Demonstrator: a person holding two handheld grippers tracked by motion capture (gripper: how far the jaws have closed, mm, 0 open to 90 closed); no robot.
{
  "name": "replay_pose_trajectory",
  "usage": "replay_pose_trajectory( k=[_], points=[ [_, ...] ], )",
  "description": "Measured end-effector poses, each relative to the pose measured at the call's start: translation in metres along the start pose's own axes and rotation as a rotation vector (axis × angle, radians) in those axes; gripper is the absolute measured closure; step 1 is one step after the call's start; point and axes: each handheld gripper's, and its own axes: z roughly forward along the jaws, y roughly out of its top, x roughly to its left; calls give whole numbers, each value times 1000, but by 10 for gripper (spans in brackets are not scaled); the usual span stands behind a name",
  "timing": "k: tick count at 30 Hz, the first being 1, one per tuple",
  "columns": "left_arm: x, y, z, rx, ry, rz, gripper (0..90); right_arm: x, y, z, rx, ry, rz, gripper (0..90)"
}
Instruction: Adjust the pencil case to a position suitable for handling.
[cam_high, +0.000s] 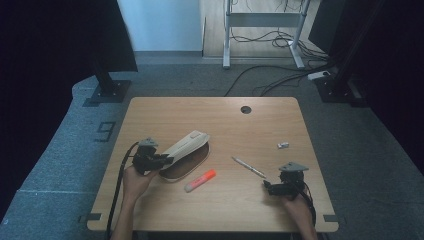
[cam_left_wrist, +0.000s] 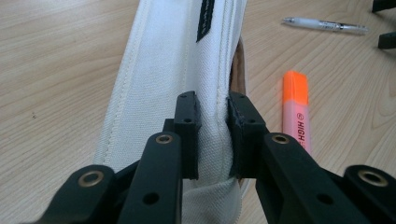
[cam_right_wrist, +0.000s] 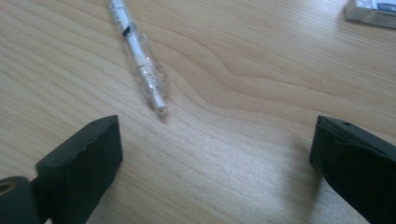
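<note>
On the table, left tool (cam_left_wrist: 212, 135) pinches the pencil case (cam_left_wrist: 173, 60); right tool (cam_right_wrist: 212, 154) gapes wide.

Left claw (cam_high: 161, 161) low over the worktop, jaws pinched tight, gripped by the left hand (cam_high: 134, 178) with forearm rising from the bottom edge; right claw (cam_high: 269, 186) resting low, jaws spread wide apart, held by the right hand (cam_high: 296, 202)
</note>
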Motion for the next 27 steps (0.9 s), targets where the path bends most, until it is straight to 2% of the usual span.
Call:
replay_pose_trajectory(
  k=[6,7,9,12,15,19,22,23,27],
  points=[
    [-2,0,1,-17,12,4,759,-1,-1,-2,-8,22,-19,75],
    [-2,0,0,-17,13,7,758,-2,0,-3,-2,31,-22,111],
    [-2,0,0,-20,15,8,759,-3,0,-4,2,33,-24,123],
    [-2,0,0,-23,16,10,758,-5,3,-6,17,37,-40,124],
    [-2,0,-1,-26,17,11,759,-8,7,-9,9,34,-38,124],
    [-3,0,-1,-28,18,13,758,-16,15,-12,1,19,-31,124],
    [-3,0,-1,-27,18,16,757,-26,21,-14,-15,15,-7,124],
    [-3,0,-1,-28,17,15,757,-34,26,-13,-25,14,12,124],
    [-3,0,-1,-29,15,16,756,-42,33,-11,-24,19,25,125]
  ],
)
